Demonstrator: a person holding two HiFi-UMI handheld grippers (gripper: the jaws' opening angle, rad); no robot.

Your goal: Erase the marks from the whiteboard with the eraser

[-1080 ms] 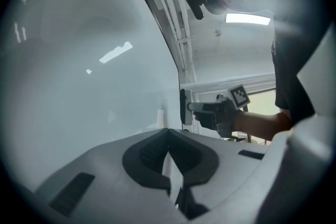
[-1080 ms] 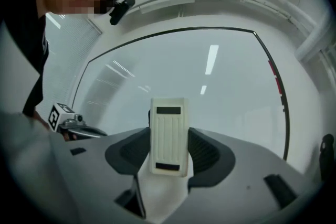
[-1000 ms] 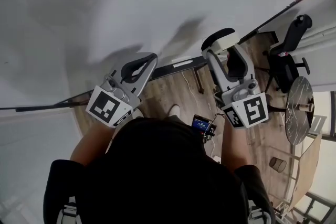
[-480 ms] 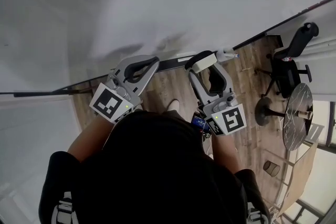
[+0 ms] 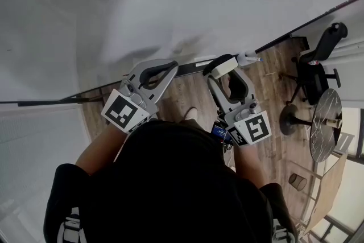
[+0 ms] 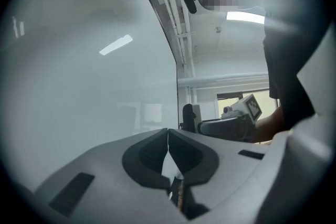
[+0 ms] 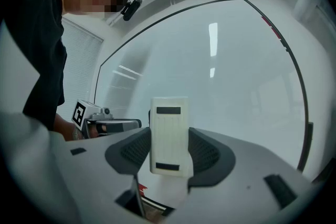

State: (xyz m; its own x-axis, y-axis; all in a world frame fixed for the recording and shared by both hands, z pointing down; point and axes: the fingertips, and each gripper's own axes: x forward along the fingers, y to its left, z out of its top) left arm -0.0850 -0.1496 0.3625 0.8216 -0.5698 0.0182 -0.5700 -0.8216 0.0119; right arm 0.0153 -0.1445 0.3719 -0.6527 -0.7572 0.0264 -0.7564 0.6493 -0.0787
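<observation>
- Whiteboard (image 5: 170,3): upright in front of me. I can make out no marks on the part in view.
- Eraser (image 7: 169,134): white block clamped between my right gripper's (image 5: 223,72) jaws, near the whiteboard's lower edge. Its far face is turned toward the whiteboard, presumably for wiping. I cannot tell whether it touches.
- Left gripper (image 6: 168,140): jaws closed together on nothing. It is low before the whiteboard, likely kept out of the wiping path.

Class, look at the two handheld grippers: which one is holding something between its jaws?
The right gripper: its jaws clamp a cream-white rectangular plastic eraser. The left gripper has its jaws closed together with nothing between them.
</observation>
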